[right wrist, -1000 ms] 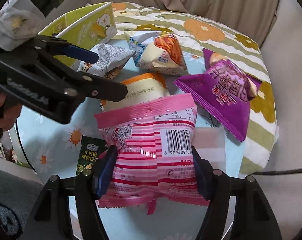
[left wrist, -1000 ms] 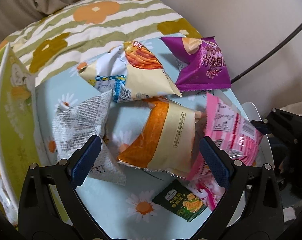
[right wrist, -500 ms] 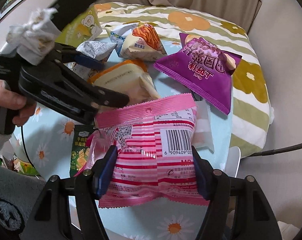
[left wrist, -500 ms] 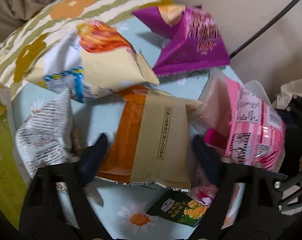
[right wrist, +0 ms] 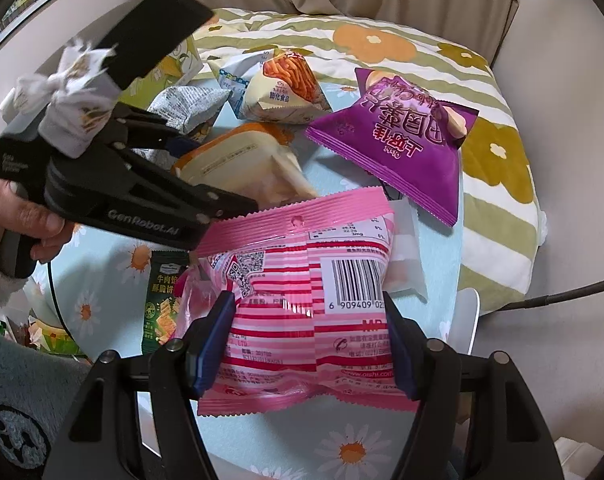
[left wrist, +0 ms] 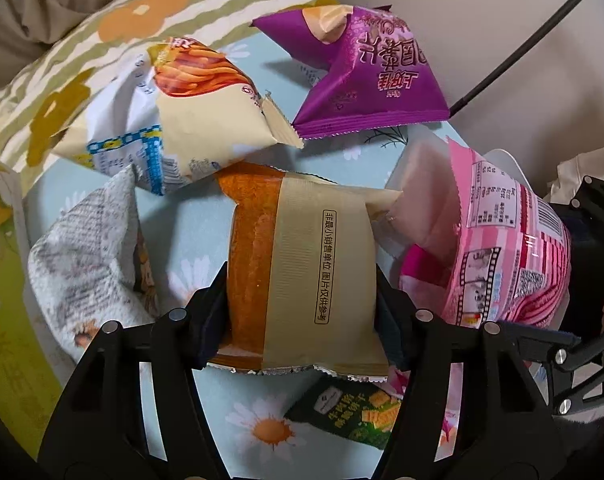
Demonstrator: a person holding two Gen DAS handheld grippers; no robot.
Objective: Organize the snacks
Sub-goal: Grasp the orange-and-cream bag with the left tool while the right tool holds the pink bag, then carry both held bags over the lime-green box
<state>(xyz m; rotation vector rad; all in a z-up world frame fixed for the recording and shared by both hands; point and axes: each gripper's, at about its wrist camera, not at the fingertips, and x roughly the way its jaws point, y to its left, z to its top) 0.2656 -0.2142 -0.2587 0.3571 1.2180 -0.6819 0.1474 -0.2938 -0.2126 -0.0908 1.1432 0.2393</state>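
Lowered left hand-held gripper (left wrist: 300,312) is closing, seemingly pressing orange packet (left wrist: 302,264); right hand-held gripper (right wrist: 308,340) clamps pink packet (right wrist: 302,300).

Round table, pale blue daisy-print cloth (left wrist: 190,240) (striped floral cushion (left wrist: 114,36) behind): purple bag (left wrist: 378,80), fries bag (left wrist: 190,112), grey packet (left wrist: 90,264), green biscuit packet (left wrist: 354,412).

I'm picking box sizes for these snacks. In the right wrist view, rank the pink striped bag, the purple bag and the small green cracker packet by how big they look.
1. Pink striped bag, though it is nearest the camera, so its lead is unsure.
2. Purple bag.
3. Green cracker packet, partly hidden by the pink bag.
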